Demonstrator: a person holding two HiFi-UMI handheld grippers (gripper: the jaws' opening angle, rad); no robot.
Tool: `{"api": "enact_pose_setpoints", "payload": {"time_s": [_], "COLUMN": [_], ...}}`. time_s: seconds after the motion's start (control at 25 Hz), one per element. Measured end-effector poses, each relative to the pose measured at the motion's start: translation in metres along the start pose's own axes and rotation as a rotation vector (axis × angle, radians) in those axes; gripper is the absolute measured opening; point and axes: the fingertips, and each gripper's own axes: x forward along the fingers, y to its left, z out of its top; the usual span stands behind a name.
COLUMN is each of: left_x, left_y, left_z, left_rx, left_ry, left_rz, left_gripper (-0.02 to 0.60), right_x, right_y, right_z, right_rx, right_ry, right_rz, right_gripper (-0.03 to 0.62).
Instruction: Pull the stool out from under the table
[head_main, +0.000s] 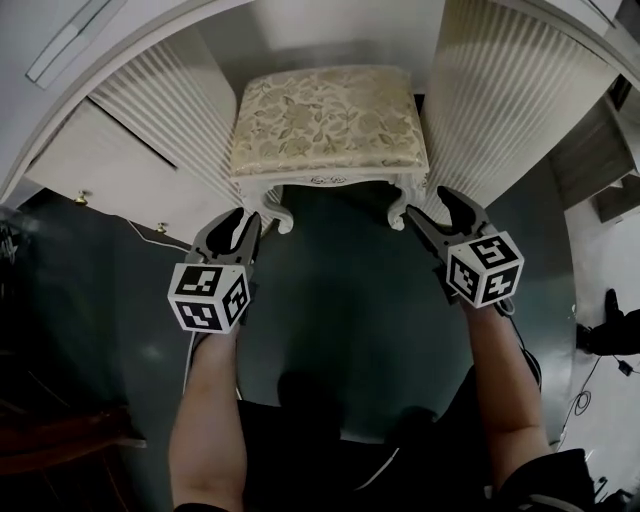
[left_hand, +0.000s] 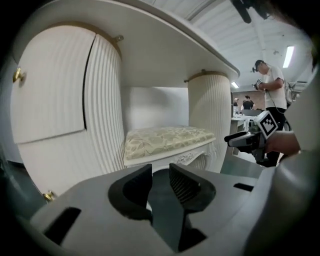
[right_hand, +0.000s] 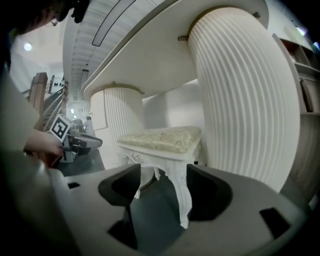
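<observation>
A white carved stool (head_main: 330, 120) with a floral cushion stands in the knee space of the white dressing table (head_main: 510, 100), its front legs at the opening. My left gripper (head_main: 243, 222) hangs just left of the front left leg (head_main: 278, 212); in the left gripper view its jaws (left_hand: 160, 172) stand a little apart, so it is open and holds nothing. My right gripper (head_main: 428, 205) is open wide beside the front right leg (head_main: 400, 213). In the right gripper view that leg (right_hand: 182, 195) runs down between the spread jaws (right_hand: 162, 175), and the pads are off it.
Ribbed table pedestals (head_main: 160, 90) flank the stool on both sides. Brass knobs (head_main: 82, 197) stick out from the left cabinet front. A thin cable (head_main: 150, 238) lies on the dark floor. A person (left_hand: 270, 85) stands far off in the left gripper view.
</observation>
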Motion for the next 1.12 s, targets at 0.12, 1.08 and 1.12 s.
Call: {"api": "enact_pose_setpoints", "payload": {"time_s": [0.12, 1.08, 1.12], "left_x": [0.018, 0.093, 0.093], "left_y": [0.015, 0.057, 0.057], "left_z": [-0.005, -0.059, -0.057], "left_rx": [-0.064, -0.043, -0.061], "left_ry": [0.014, 0.136, 0.139], "left_rz": [0.017, -0.042, -0.034], "left_gripper": [0.156, 0.301, 0.301], "right_x": [0.007, 0.060, 0.062], "right_y": [-0.006, -0.040, -0.039], "right_z": [-0.007, -0.033, -0.033], "right_rx": [-0.008, 0.106, 0.110], "right_ry": [0.021, 0.043, 0.040], "right_rz": [-0.003, -0.106, -0.095], "right_gripper": [0.323, 0.287, 0.289]}}
